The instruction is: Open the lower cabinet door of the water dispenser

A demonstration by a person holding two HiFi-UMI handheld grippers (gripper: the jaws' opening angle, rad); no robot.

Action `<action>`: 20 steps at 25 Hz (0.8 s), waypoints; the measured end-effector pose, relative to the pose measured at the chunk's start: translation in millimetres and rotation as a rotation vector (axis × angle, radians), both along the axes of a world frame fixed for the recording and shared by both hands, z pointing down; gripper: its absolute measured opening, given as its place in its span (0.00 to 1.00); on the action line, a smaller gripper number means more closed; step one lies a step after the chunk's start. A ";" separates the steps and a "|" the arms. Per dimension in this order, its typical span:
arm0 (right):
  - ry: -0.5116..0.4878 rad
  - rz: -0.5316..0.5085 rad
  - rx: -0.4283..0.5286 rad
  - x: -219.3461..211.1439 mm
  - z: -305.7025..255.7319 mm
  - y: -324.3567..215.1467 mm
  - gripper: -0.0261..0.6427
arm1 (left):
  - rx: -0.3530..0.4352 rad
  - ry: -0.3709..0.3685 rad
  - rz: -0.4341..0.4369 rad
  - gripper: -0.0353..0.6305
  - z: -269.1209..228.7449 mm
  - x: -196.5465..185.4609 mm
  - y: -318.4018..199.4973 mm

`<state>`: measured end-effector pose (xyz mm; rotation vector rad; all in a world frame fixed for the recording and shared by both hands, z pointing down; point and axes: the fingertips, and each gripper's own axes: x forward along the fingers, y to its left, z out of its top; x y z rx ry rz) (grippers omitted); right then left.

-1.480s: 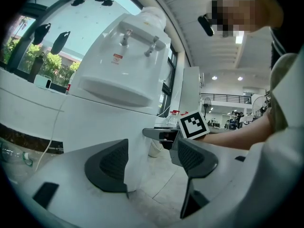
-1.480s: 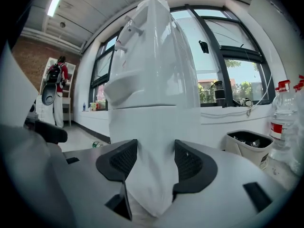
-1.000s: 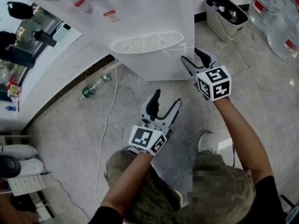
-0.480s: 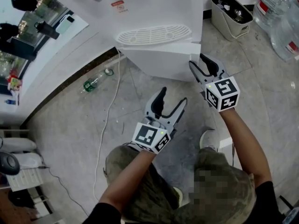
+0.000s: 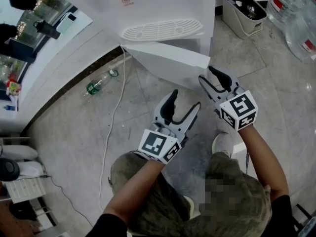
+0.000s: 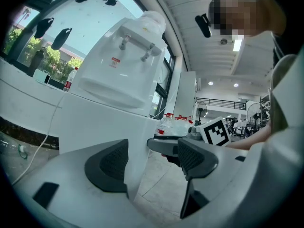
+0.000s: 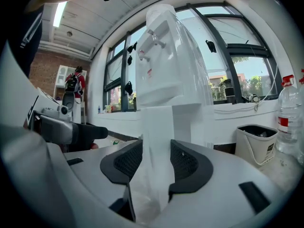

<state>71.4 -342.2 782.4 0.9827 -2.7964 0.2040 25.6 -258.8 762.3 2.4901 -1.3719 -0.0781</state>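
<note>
The white water dispenser (image 5: 163,6) stands ahead of me, and its lower cabinet door (image 5: 168,59) is swung partly out over the floor. My right gripper (image 5: 206,74) is at the door's free edge. In the right gripper view that edge (image 7: 156,122) fills the gap between the pads of the right gripper (image 7: 156,163), whose jaws are closing on it. My left gripper (image 5: 185,98) hovers lower left of the door, open and holding nothing. In the left gripper view the door's face (image 6: 95,127) is just beyond the left gripper (image 6: 152,160).
A white bin (image 5: 242,14) and big water bottles (image 5: 291,14) stand right of the dispenser. A green bottle (image 5: 96,85) and a white cable (image 5: 116,117) lie on the stone floor at left. My knees are below the grippers.
The door has swung out from the dispenser as my right gripper drew back toward me with its edge. The left gripper has hardly moved.
</note>
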 end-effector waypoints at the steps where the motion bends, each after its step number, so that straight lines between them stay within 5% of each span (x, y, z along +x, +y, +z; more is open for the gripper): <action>1: -0.004 -0.013 -0.003 -1.1 -0.1 4.6 0.29 | 0.001 0.001 0.000 0.50 -1.3 0.1 1.2; 20: 0.003 -0.236 -0.007 -34.3 3.7 87.3 0.28 | -0.023 0.018 -0.047 0.50 -8.2 -23.3 22.4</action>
